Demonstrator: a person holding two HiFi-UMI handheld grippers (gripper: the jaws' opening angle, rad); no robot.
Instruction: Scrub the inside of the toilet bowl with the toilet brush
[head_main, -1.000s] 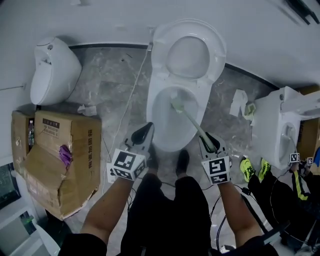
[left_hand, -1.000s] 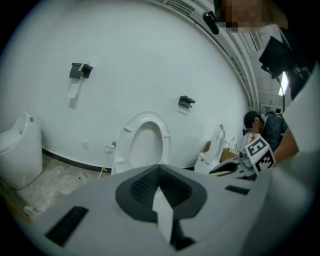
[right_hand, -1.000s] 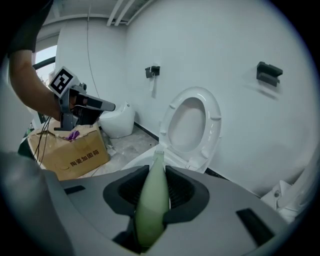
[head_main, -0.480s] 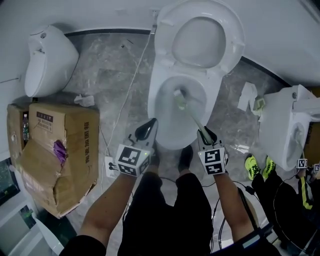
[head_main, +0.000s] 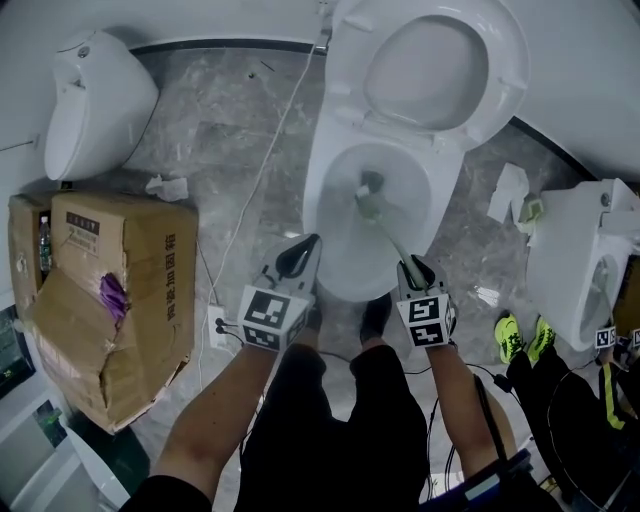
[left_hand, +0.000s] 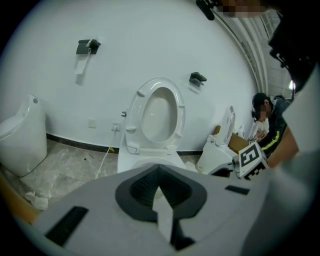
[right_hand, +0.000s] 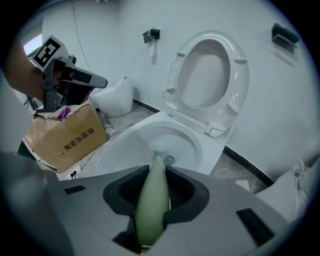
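Observation:
A white toilet (head_main: 345, 255) stands with its seat and lid (head_main: 447, 70) raised; in the right gripper view its bowl (right_hand: 165, 142) lies just ahead. My right gripper (head_main: 412, 268) is shut on the pale green handle of the toilet brush (right_hand: 153, 192). The brush head (head_main: 370, 205) sits inside the bowl near the drain hole. My left gripper (head_main: 298, 256) hovers over the bowl's front left rim, jaws closed with nothing between them. In the left gripper view (left_hand: 161, 196) the raised seat (left_hand: 159, 111) fills the centre.
A torn cardboard box (head_main: 100, 300) stands at the left, a white urinal (head_main: 95, 100) behind it. A second toilet (head_main: 580, 260) stands at the right, with crumpled paper (head_main: 508, 190) on the marble floor. A white cable (head_main: 262, 170) runs along the floor. A person (left_hand: 267, 122) crouches at the right.
The brush head has slid deeper and farther back in the bowl, toward the drain. The head camera has shifted, so the toilet sits more to the right. Both grippers keep their grip states.

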